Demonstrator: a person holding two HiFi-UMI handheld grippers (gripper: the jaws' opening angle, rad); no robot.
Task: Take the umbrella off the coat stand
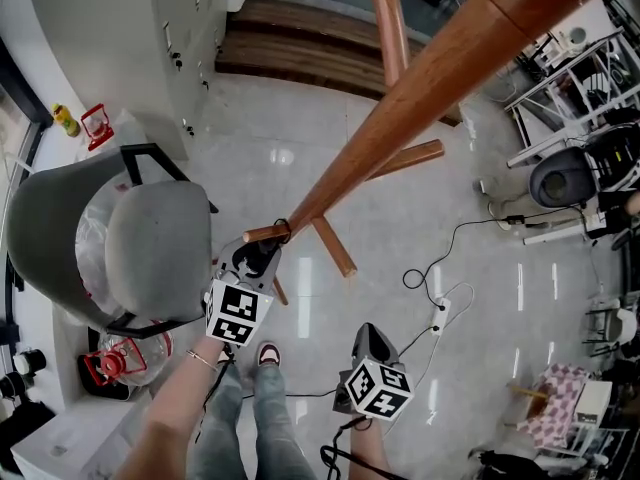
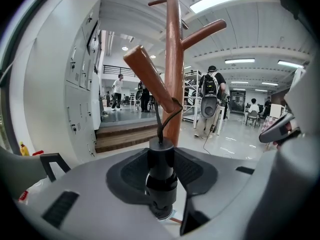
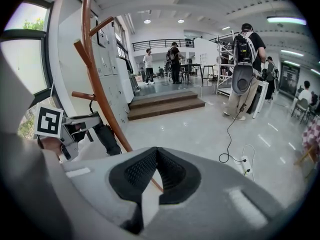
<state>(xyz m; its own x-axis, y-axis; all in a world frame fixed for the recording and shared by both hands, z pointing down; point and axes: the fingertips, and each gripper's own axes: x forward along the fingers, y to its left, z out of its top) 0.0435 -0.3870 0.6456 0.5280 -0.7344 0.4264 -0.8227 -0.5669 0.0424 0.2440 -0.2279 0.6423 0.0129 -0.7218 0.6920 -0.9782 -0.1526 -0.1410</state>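
Observation:
The wooden coat stand (image 1: 420, 88) rises as a slanted pole, with short pegs near its lower part. A black folded umbrella (image 3: 106, 136) hangs beside the pole, its cord strap (image 2: 167, 111) looped over a peg (image 2: 150, 79). My left gripper (image 2: 161, 159) is shut on the umbrella's black cylindrical handle (image 2: 161, 176), just below that peg (image 1: 262, 234). The head view shows this left gripper (image 1: 258, 256) at the foot of the pole. My right gripper (image 1: 368, 336) hangs lower and to the right, away from the stand, jaws shut with nothing between them (image 3: 157, 156).
A grey chair (image 1: 130, 238) stands close on the left, with clear jugs with red handles (image 1: 120, 360) below it. A power strip and black cable (image 1: 440, 313) lie on the tiled floor to the right. Wooden steps (image 1: 300, 53) and several people are further off.

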